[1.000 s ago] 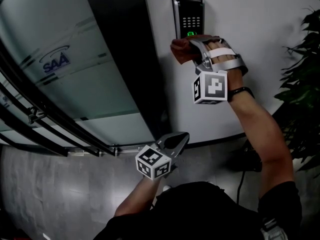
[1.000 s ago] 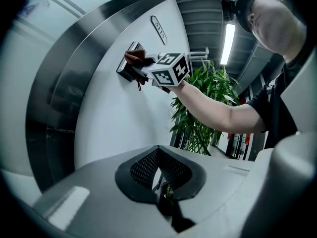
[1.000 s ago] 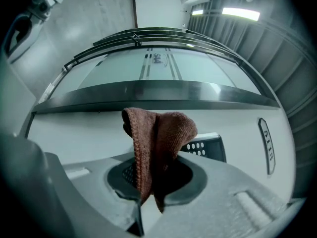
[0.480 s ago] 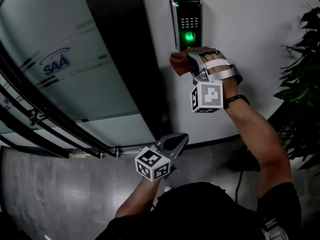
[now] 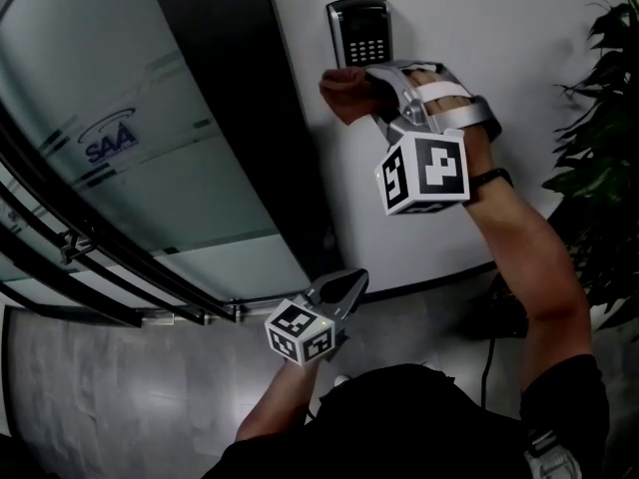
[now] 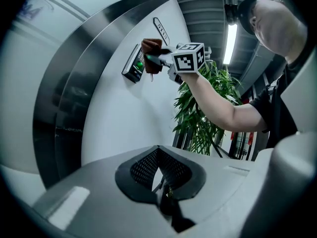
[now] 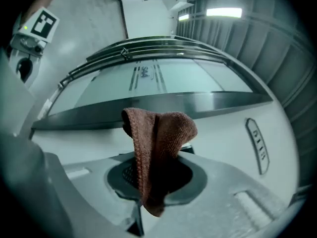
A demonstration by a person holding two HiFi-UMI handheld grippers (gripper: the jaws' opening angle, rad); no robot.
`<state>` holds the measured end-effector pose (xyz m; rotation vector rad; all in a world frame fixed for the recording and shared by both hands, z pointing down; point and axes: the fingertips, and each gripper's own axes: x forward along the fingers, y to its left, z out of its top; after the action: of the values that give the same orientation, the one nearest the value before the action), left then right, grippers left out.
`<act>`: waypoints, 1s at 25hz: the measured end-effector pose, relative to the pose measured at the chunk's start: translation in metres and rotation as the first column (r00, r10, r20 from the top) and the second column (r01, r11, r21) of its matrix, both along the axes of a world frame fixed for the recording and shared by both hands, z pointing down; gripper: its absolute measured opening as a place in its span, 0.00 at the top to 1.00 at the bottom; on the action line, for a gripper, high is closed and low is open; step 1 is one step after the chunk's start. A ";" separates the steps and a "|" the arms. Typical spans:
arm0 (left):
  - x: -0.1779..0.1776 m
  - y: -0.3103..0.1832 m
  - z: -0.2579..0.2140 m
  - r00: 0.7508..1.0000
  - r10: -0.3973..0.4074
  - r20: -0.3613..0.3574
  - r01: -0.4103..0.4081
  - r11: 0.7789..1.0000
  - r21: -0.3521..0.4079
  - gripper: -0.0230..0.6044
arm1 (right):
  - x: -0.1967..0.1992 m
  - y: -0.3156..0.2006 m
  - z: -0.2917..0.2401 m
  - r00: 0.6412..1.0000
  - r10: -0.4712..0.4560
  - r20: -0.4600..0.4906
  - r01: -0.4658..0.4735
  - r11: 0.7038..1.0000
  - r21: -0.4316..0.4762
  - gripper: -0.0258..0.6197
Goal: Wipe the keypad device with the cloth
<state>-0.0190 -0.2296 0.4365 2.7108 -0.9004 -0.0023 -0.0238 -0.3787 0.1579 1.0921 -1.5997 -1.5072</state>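
A black keypad device (image 5: 359, 32) is mounted on the white wall (image 5: 519, 28); in the left gripper view the keypad device (image 6: 134, 63) shows a green light. My right gripper (image 5: 374, 90) is shut on a brown cloth (image 5: 345, 96), pressed against the wall over the keypad's lower part. In the right gripper view the cloth (image 7: 157, 148) bunches up out of the jaws and hides the keypad. My left gripper (image 5: 342, 290) hangs low near the floor, shut and empty; its jaws meet in the left gripper view (image 6: 159, 178).
A frosted glass door (image 5: 130, 158) with a logo and a dark metal frame (image 5: 240, 118) stands left of the keypad. A green potted plant (image 5: 599, 138) stands to the right. Grey tiled floor (image 5: 120, 387) lies below.
The right gripper with the cloth slid down off the keypad's lower part, then back up and left over it. The green light no longer shows in the head view. The left gripper stayed put.
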 end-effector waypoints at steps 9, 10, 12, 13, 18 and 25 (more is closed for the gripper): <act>-0.001 0.008 0.006 1.000 -0.004 -0.002 0.004 1.000 -0.015 0.94 | 0.006 -0.039 -0.086 0.993 0.117 -0.010 -0.112 0.970 0.218 0.89; -0.001 0.007 0.006 1.000 -0.006 -0.003 0.006 1.000 -0.013 0.94 | 0.006 -0.043 -0.089 0.992 0.124 -0.012 -0.118 0.967 0.223 0.89; -0.002 0.005 0.005 1.000 -0.010 -0.004 0.010 1.000 -0.009 0.94 | 0.005 -0.048 -0.092 0.991 0.134 -0.017 -0.126 0.962 0.241 0.89; -0.003 0.005 0.004 1.000 -0.011 -0.004 0.011 1.000 -0.008 0.94 | 0.005 -0.049 -0.091 0.990 0.136 -0.020 -0.127 0.960 0.248 0.89; -0.004 0.002 0.003 1.000 -0.010 -0.004 0.010 1.000 -0.005 0.94 | 0.004 -0.047 -0.078 0.990 0.136 -0.042 -0.121 0.961 0.250 0.89; 0.003 0.002 0.002 1.000 0.009 0.000 -0.009 1.000 -0.004 0.94 | 0.006 -0.045 -0.053 0.990 0.132 -0.057 -0.117 0.970 0.215 0.89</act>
<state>-0.0161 -0.2277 0.4388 2.7112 -0.8870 0.0015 -0.0176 -0.4238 0.1049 1.2166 -1.3206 -1.6396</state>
